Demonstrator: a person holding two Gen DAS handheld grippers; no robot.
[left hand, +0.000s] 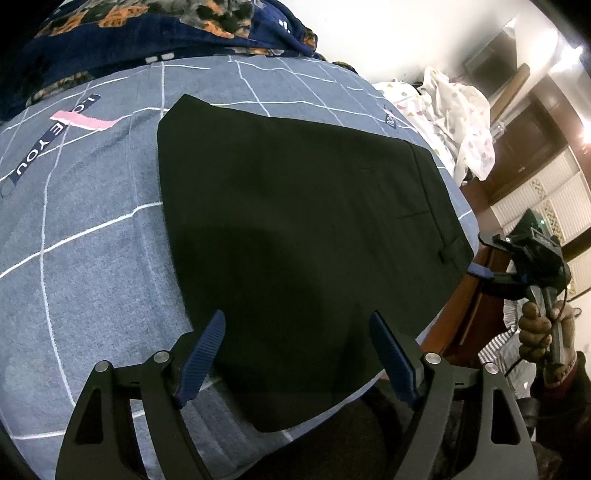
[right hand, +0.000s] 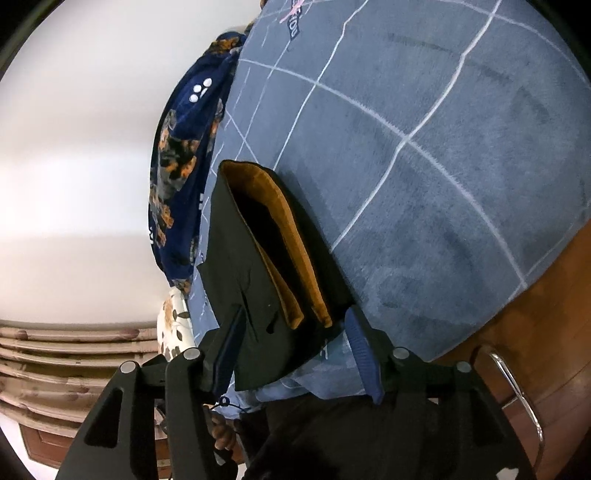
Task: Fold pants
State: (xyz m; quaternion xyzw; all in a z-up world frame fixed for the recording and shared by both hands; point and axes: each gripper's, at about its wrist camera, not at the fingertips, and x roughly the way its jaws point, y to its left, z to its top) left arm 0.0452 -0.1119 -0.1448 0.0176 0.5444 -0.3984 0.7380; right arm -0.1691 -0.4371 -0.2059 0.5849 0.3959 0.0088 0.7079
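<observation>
Black pants [left hand: 295,221] lie folded flat on the blue-grey checked bedspread [left hand: 92,240], waistband toward the right bed edge. My left gripper [left hand: 297,332] is open just above the near hem, holding nothing. My right gripper [left hand: 480,271] shows at the waistband corner in the left wrist view. In the right wrist view the right gripper [right hand: 291,332] is open with its jaws either side of the waistband end of the pants [right hand: 251,266], where the brown lining [right hand: 280,236] shows. The cloth sits between the jaws without being pinched.
A dark blue floral blanket [left hand: 147,33] is bunched along the far side of the bed. A white patterned cloth [left hand: 458,114] lies at the far right. The wooden bed frame [right hand: 535,306] runs along the bed edge, with a metal handle [right hand: 517,391] on it.
</observation>
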